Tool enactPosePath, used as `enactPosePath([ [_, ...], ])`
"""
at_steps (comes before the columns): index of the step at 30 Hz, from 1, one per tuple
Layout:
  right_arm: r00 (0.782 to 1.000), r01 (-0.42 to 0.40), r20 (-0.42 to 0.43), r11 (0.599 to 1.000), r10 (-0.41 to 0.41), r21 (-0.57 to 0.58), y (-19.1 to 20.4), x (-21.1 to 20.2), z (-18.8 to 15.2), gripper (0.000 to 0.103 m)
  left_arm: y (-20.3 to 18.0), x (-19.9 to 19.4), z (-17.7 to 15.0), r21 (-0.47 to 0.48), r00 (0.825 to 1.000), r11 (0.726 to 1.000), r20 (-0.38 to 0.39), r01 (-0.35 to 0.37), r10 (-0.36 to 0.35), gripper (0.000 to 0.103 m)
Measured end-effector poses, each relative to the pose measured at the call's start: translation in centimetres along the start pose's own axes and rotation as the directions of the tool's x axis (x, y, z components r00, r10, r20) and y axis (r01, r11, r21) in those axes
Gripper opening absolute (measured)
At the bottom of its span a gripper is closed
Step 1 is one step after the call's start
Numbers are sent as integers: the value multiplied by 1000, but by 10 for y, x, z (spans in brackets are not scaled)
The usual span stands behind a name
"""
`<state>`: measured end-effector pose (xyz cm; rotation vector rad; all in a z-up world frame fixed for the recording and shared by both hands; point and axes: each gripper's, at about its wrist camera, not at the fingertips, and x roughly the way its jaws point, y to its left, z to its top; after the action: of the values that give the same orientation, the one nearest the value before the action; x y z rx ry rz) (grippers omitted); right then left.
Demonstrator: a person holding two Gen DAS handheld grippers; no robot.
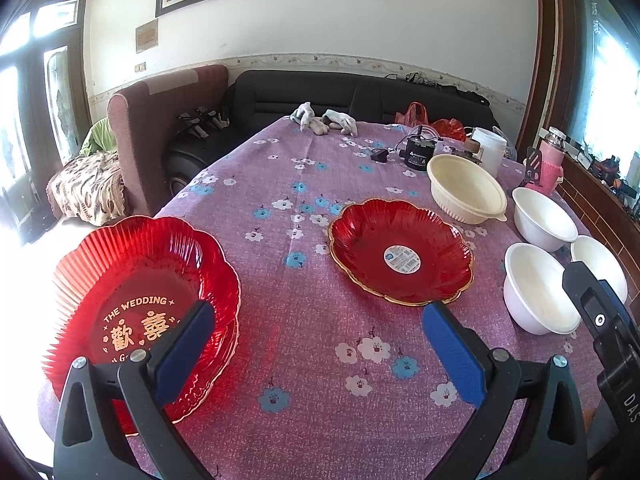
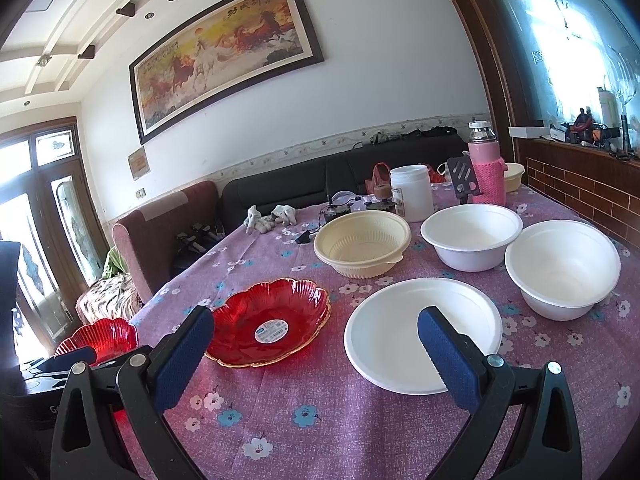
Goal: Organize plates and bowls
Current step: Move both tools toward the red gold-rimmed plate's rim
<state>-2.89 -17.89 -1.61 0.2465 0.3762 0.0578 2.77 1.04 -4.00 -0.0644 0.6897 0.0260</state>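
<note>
Both grippers held wide and empty above the tablecloth (image 1: 320, 420).
The single red plate (image 1: 400, 250), mid-frame, is best pinched by its rim and nested onto the lower-left red plate stack (image 1: 132, 292).

Glossy red plates (image 1: 400, 250), matt tablecloth (image 1: 320, 360)

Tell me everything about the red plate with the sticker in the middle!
The red plate is shiny, see-through and looks like glass or plastic, shaped like a flower with ribbed, scalloped petals and a thin gold rim. A round white and blue barcode sticker sits in its centre. It is empty and lies flat, right way up, on the purple flowered tablecloth, left of the white bowls. Nothing else touches it.
</note>
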Motion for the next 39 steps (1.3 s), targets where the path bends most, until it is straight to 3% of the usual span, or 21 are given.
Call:
enactPosePath([
  [13,1000,-9,10,999,9,31,-9,-1,29,103,-12,17,10,12,1000,1000,-21,-1,1,103],
  [18,999,-51,-9,997,52,51,-9,13,57,103,-17,25,14,21,1000,1000,-28,-4,4,103],
  [22,990,-109,-78,992,114,63,1,39,79,103,-24,38,22,29,998,1000,-61,-1,2,103],
  [29,944,-172,-247,966,217,194,5,108,97,103,-21,67,40,-21,987,999,-159,27,-30,103],
  [31,919,-185,-298,949,259,254,1,130,97,103,-15,77,47,-60,980,997,-192,41,-52,103],
  [36,852,-160,-385,876,355,454,-21,173,83,103,2,105,66,-175,948,980,-286,89,-138,103],
  [39,824,-137,-397,822,404,552,-38,189,72,103,10,114,74,-240,932,963,-308,121,-193,103],
])
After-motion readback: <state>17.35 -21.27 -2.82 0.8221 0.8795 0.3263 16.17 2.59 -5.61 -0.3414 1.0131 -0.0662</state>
